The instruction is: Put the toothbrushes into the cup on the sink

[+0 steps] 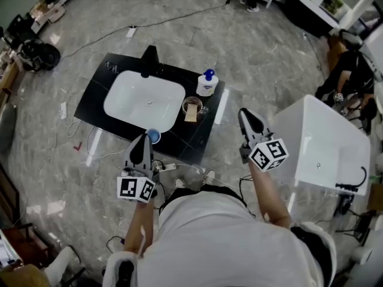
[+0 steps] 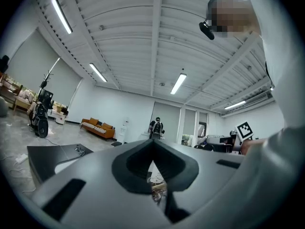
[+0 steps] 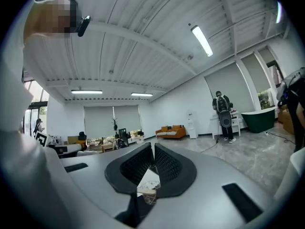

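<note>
Black countertop (image 1: 108,94) carries a white basin (image 1: 144,101) with a black faucet (image 1: 148,61) at its far edge, all standing on a grey marble-look floor (image 1: 263,52). Off the basin's right side, a white soap bottle with a blue pump (image 1: 207,83) stands just beyond a clear glass cup (image 1: 192,107). A tan piece stands upright in the cup; whether it is a toothbrush cannot be told from the head view, and no other toothbrush can be made out on the counter. A small blue round object (image 1: 153,136) sits at the basin's near rim. The left gripper (image 1: 142,141) is held over the counter's near edge with its tip just short of that blue object. In the left gripper view its dark jaws meet at the tip with nothing between them (image 2: 152,142). The right gripper (image 1: 246,117) is held off the counter's right side, apart from the cup. In the right gripper view its ribbed jaws are pressed together and empty (image 3: 153,147). The glass cup (image 3: 150,194) shows below them in that view. A white bathtub (image 1: 323,142) stands to the right of the person, and cables (image 1: 179,20) trail across the floor.
</note>
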`<state>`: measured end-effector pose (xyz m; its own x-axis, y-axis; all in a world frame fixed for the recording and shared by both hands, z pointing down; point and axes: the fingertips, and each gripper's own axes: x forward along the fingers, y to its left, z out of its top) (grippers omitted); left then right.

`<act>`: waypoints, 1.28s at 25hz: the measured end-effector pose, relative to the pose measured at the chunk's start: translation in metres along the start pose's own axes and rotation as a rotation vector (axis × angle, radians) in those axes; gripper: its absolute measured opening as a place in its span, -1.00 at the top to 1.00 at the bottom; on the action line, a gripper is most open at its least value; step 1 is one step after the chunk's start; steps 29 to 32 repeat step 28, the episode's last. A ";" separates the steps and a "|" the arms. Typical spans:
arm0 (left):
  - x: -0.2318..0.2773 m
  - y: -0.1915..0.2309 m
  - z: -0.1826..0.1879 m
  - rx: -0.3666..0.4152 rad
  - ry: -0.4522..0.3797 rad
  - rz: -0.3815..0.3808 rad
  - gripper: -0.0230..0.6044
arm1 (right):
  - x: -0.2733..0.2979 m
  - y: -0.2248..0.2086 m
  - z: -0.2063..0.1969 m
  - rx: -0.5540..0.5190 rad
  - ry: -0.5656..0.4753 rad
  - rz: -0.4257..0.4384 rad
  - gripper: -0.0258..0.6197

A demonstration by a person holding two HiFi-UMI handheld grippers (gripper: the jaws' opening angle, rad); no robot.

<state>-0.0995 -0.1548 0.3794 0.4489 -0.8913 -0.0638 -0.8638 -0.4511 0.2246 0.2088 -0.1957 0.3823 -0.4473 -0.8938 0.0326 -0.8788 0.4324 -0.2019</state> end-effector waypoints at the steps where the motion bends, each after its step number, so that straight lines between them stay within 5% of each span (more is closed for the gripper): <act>1: 0.000 -0.001 -0.001 -0.001 0.004 -0.001 0.92 | 0.000 0.001 0.000 0.001 0.000 0.004 0.76; 32: -0.026 0.011 0.001 0.003 -0.007 0.009 0.92 | 0.008 0.039 0.010 -0.090 -0.024 0.044 0.78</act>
